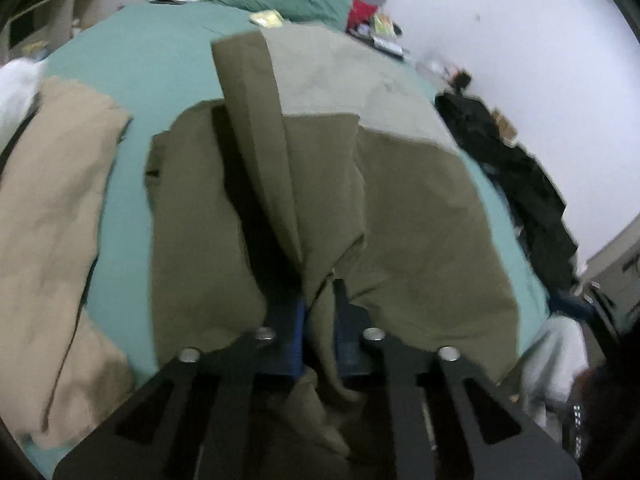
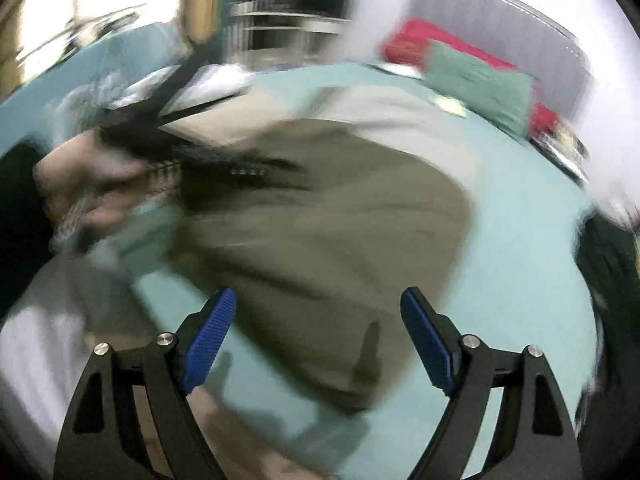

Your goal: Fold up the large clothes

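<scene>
Left wrist view: olive garment (image 1: 420,208), its far part a paler grey-green, lies on the teal bedsheet (image 1: 132,64); left gripper (image 1: 320,320) pinches a raised fold of it, a tan garment (image 1: 52,208) to the left. Right wrist view, blurred: right gripper (image 2: 318,336), jaws spread, hovers over the olive cloth.

Matt olive cloth garment (image 1: 420,208), ribbed pads (image 2: 208,340)

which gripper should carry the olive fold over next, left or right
Left. The left gripper is already shut on the olive garment, lifting a fold. The right gripper hangs open above it, holding nothing.
</scene>
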`<state>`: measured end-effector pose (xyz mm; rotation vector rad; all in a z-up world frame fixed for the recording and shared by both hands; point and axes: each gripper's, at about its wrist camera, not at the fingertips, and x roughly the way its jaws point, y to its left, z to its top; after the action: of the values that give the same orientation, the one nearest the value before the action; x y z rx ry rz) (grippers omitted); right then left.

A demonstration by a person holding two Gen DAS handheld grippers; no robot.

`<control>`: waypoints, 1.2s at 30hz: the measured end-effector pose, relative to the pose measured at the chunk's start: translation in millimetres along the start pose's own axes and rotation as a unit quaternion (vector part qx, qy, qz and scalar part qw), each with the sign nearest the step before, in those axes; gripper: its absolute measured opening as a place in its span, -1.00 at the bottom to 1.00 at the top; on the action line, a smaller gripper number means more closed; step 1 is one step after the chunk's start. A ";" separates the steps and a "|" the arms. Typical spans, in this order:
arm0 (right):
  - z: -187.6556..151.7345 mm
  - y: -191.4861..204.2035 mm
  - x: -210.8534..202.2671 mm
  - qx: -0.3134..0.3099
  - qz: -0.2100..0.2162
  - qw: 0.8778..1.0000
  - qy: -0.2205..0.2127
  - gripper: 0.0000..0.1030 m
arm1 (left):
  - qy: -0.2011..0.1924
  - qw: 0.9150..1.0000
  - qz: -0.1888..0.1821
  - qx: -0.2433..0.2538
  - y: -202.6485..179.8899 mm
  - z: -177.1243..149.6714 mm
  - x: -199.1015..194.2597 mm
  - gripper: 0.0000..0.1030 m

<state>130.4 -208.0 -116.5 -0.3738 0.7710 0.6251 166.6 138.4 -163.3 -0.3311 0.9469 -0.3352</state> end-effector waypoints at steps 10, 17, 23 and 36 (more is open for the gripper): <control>3.5 -66.1 72.8 0.163 0.000 0.986 0.026 0.64 | -0.028 0.997 0.059 -0.041 15.9 -31.8 -47.3 -0.87; -20.4 -61.4 99.7 0.220 0.041 0.974 0.033 0.64 | 0.029 0.991 0.115 -0.062 31.7 -43.8 -23.1 -0.63; -53.0 -88.4 95.7 0.354 0.168 0.920 0.025 0.68 | 0.002 0.989 0.128 -0.077 22.5 -51.7 -41.7 -0.21; -34.0 -71.8 69.7 0.311 0.155 0.938 0.006 -0.37 | -0.025 0.989 0.138 -0.050 -37.6 -78.6 -78.6 0.27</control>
<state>197.2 -253.7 -184.4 0.3336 1.0025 0.6361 53.8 127.4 -132.9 -0.2928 0.9485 -0.0261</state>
